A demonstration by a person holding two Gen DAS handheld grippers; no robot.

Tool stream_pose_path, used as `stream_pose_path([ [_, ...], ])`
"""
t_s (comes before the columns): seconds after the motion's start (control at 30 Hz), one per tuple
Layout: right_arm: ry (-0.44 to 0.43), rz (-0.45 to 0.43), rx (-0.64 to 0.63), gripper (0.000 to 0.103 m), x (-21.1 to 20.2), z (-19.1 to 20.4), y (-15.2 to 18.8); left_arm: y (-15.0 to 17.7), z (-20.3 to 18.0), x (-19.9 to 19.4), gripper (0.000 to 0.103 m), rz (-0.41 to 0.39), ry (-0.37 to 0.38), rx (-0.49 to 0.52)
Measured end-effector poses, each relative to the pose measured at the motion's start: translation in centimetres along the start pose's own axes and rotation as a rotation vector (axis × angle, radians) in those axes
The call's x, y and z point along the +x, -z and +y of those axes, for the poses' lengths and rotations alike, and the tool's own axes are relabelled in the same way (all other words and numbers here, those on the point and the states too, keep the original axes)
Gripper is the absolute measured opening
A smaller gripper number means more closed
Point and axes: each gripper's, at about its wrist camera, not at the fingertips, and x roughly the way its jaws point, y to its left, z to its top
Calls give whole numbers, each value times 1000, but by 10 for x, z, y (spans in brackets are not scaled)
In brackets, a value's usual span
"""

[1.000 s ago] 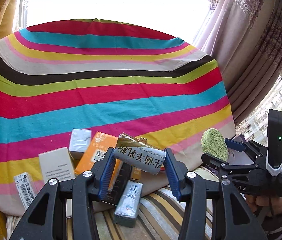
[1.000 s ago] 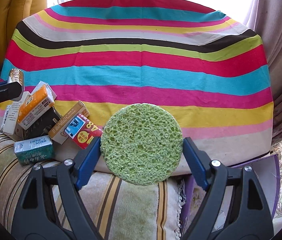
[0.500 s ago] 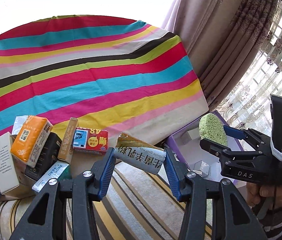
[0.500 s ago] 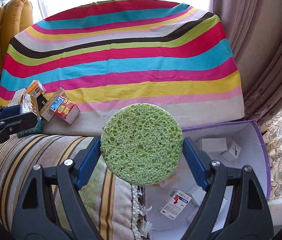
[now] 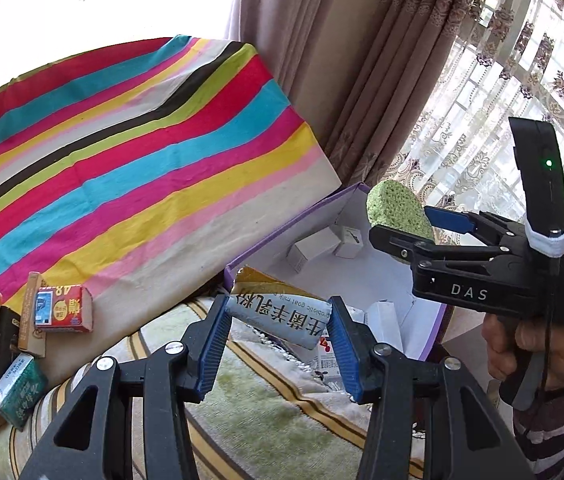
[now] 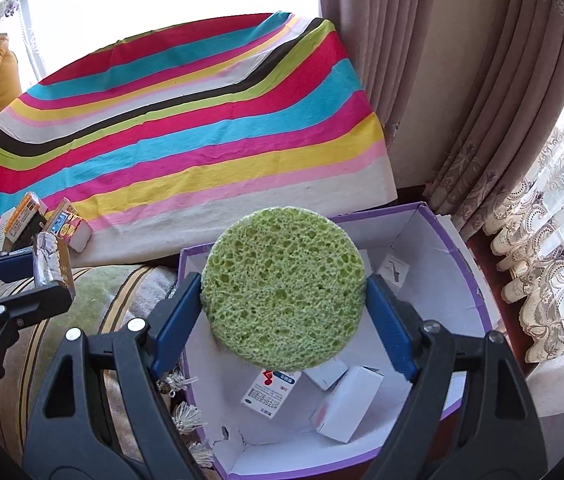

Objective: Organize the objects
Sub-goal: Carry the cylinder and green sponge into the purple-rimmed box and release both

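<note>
My left gripper (image 5: 280,320) is shut on a silver and gold milk powder packet (image 5: 278,318) and holds it over the near left rim of the purple box (image 5: 282,232). My right gripper (image 6: 283,302) is shut on a round green sponge (image 6: 283,286) and holds it above the open purple box (image 6: 457,248), which has several small white cartons inside. The right gripper (image 5: 413,226) with the sponge (image 5: 395,208) also shows in the left wrist view, and the left gripper (image 6: 40,276) with the packet (image 6: 50,262) in the right wrist view.
A pile of small boxes (image 5: 58,308) lies on the striped sofa seat (image 5: 266,392) against the rainbow-striped cloth (image 5: 142,160). The pile also shows in the right wrist view (image 6: 66,228). Curtains (image 6: 421,80) hang behind the box, with lace at the right.
Both grippers have swung to the right, from in front of the striped cloth and pile to the purple box. Each still holds its object.
</note>
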Motion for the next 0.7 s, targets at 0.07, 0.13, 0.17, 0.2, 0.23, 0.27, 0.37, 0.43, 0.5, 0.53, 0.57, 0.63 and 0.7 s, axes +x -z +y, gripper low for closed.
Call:
stream_pose_path([
  [0.07,14,-10,15,84,-3,-10,0,-3,-10,4,52,3,24,25],
  [0.13,24,-14,28,84,-5,-17,-1,-5,-18,8,68,7,27,47],
  [0.17,23,-15,35,84,-6,-21,-1,-6,-20,8,72,4,26,50],
  [0.2,22,-17,42,84,-7,-23,-1,-6,-21,7,77,-2,30,50],
  [0.23,23,-18,49,84,-7,-26,-1,-7,-21,6,80,-8,36,48],
  [0.27,22,-18,52,84,-8,-27,-1,-8,-21,5,81,-13,39,46],
  [0.37,25,-16,56,84,-9,-29,-1,-9,-19,-1,82,-37,27,36],
  [0.43,21,-27,61,86,-10,-28,-1,-10,-18,-8,82,-65,-3,35],
  [0.5,5,-53,64,92,-15,-27,-2,-12,-20,-16,82,-99,-66,45],
  [0.53,2,-67,64,94,-18,-26,-3,-13,-22,-20,83,-114,-102,52],
  [0.57,3,-81,58,96,-21,-25,-4,-13,-23,-23,83,-130,-137,58],
  [0.63,20,-100,45,97,-25,-21,-7,-13,-24,-31,85,-176,-198,73],
  [0.7,36,-117,40,98,-30,-18,-9,-11,-28,-37,86,-214,-231,124],
])
